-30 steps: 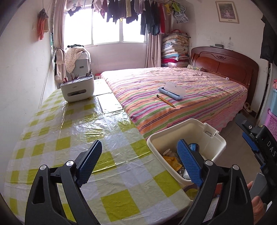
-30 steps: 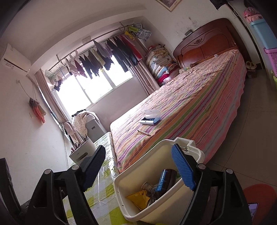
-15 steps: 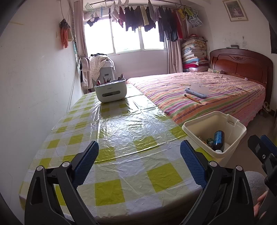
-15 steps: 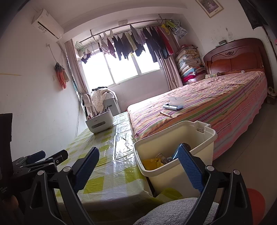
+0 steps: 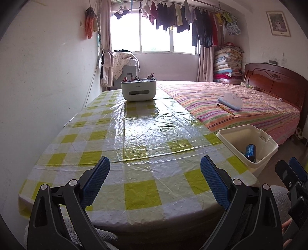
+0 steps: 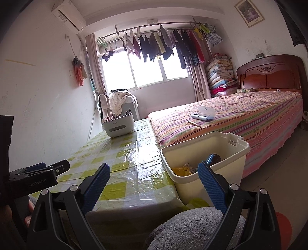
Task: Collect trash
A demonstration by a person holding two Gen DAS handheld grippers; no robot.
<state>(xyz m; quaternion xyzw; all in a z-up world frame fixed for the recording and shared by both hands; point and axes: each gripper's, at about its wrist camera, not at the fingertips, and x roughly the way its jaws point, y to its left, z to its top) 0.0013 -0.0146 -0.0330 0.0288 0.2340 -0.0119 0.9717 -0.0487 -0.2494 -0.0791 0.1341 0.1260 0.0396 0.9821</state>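
A: Blue ribbed pads on the left tongs point(image 5: 155, 184) stand far apart and nothing is between them. They have just been opening. A second ago the cream bin point(image 5: 268, 148) was directly behind the right pad; now it sits at 3 o'clock in the left wrist view, just beside the edge of the surface point(image 5: 134, 138).

B: And the right tongs point(image 6: 154, 184)?

A: Also wide, also empty, and they too have just been opening. Before, their view was tilted and the bin filled the lower middle. Now the view is level and the bin point(image 6: 236, 159) is at 4 o'clock, behind the right pad.

B: Where is the trash?

A: Inside the bin: a dark blue can point(image 5: 250, 152) and a yellow wrapper point(image 6: 180, 171).

B: The surface?

A: It has a yellow and white check cloth under shiny clear plastic. At 12 o'clock, at the far end, stands a white box point(image 5: 138, 90) with small things sticking out of the top.

B: And the room?

A: A bed point(image 5: 250, 107) with a striped cover is at 2 o'clock, touching the surface. On the bed lie a pencil point(image 5: 225, 109) and an open blue case point(image 5: 230, 102). Clothes point(image 5: 182, 17) hang before the window.
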